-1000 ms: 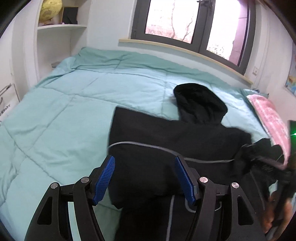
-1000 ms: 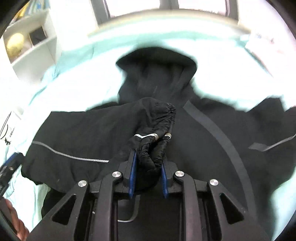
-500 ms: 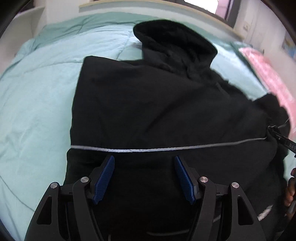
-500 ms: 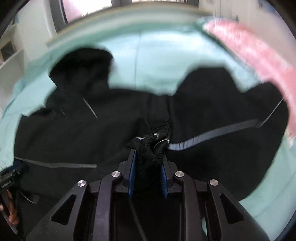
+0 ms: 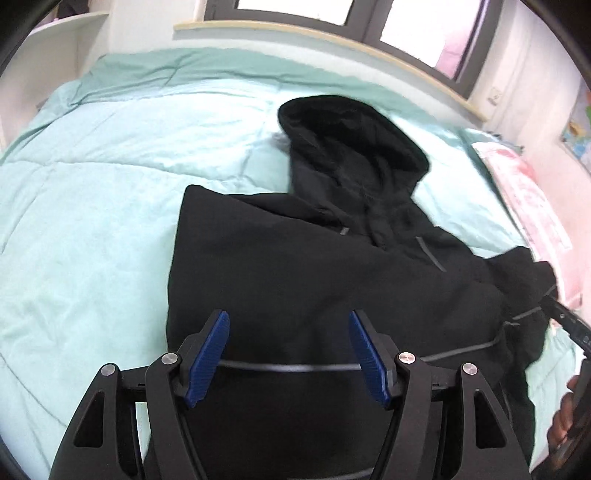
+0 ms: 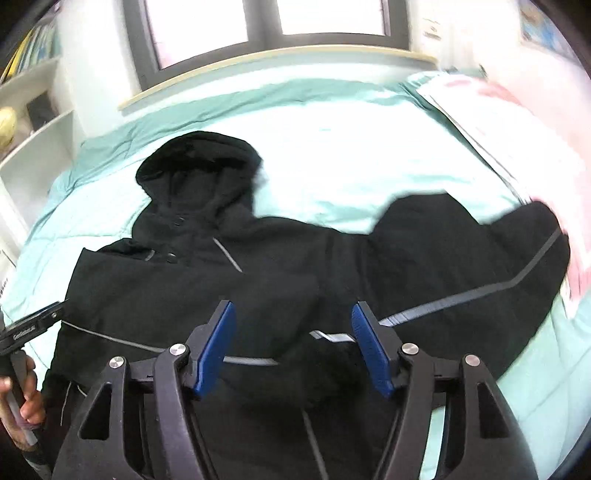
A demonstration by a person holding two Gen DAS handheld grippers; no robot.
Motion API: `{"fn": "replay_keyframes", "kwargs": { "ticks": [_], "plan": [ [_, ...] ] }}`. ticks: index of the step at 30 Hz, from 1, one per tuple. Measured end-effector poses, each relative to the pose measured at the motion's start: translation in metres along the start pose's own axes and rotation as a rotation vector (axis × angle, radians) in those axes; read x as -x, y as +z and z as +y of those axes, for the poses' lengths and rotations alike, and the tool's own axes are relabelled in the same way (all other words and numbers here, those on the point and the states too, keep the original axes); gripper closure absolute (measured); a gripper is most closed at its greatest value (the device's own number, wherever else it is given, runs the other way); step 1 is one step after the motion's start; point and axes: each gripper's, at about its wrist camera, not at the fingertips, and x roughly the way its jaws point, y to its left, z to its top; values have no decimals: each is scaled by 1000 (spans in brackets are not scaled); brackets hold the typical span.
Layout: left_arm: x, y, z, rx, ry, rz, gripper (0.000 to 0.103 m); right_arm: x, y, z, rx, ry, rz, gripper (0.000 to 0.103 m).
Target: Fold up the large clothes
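A black hooded jacket (image 5: 314, 280) lies spread on the mint quilt (image 5: 92, 206); both left tongs (image 5: 289, 350) and right tongs (image 6: 293, 347) gape empty, apparently just above it.

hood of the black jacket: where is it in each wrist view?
Left wrist: hood sits upper centre-right, on the teal quilt.
Right wrist: hood sits upper left, above the jacket body.
Shared landmark: the grey window frame along the top of both views.
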Motion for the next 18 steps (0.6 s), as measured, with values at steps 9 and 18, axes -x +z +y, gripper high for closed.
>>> {"fn": "replay_keyframes", "kwargs": {
  "ticks": [9, 18],
  "plan": [
    [-60, -23, 24, 52, 99, 75, 35, -117, -50, 19, 64, -162, 194, 33],
    [-16, -38, -4, -14, -3, 32, 34, -67, -42, 32, 81, -117, 166, 32]
  ]
}}
